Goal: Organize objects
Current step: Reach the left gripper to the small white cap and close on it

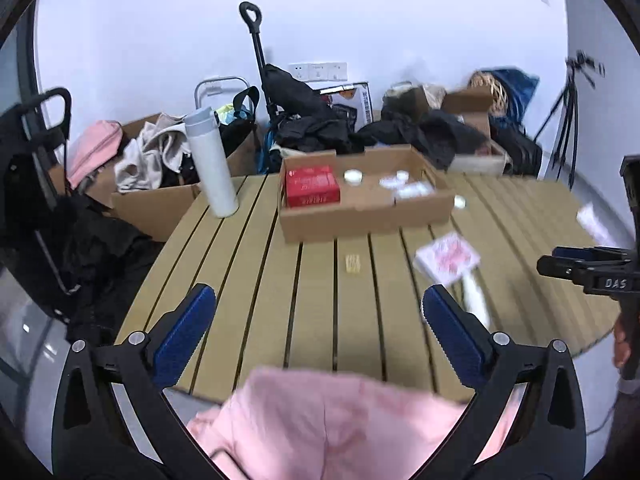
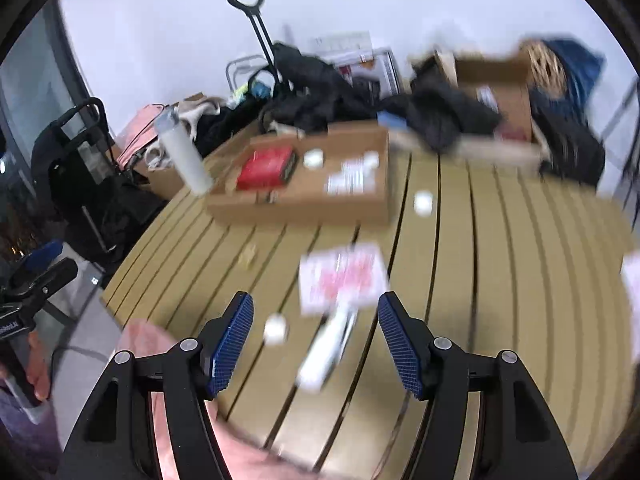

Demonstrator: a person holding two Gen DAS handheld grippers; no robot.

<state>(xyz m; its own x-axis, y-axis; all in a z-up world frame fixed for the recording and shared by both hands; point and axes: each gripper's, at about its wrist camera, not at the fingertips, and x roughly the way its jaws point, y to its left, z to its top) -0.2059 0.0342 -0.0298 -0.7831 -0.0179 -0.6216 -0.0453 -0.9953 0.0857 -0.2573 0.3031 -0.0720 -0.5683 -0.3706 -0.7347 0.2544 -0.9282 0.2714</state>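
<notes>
Hovering above the near edge of the slatted wooden table point(image 1: 256, 264), the left gripper point(image 1: 320, 324) has its blue-padded jaws spread wide with nothing between them; pink fabric point(image 1: 332, 420) lies just below it at the table's near edge. The right gripper point(image 2: 316, 340) is likewise spread apart and empty, poised over the table with a white tube point(image 2: 326, 350) lying on the slats between its fingers in that view, though the blur hides whether anything touches. Just beyond the tube lies a flat white-and-pink packet point(image 2: 342, 278), and a small white round item point(image 2: 275, 329) sits near the left finger pad.

Farther back on the table stands a shallow cardboard tray point(image 1: 360, 220). Inside it, a red box point(image 1: 312, 186) sits at its left end, with a small white round container point(image 1: 353, 177) and some blurred white packets point(image 1: 406, 188) to the right of that. Another small white round piece point(image 1: 460, 201) rests on the table just outside the tray's right wall. A tall white thermos bottle point(image 1: 212, 162) stands upright to the left of the tray.
</notes>
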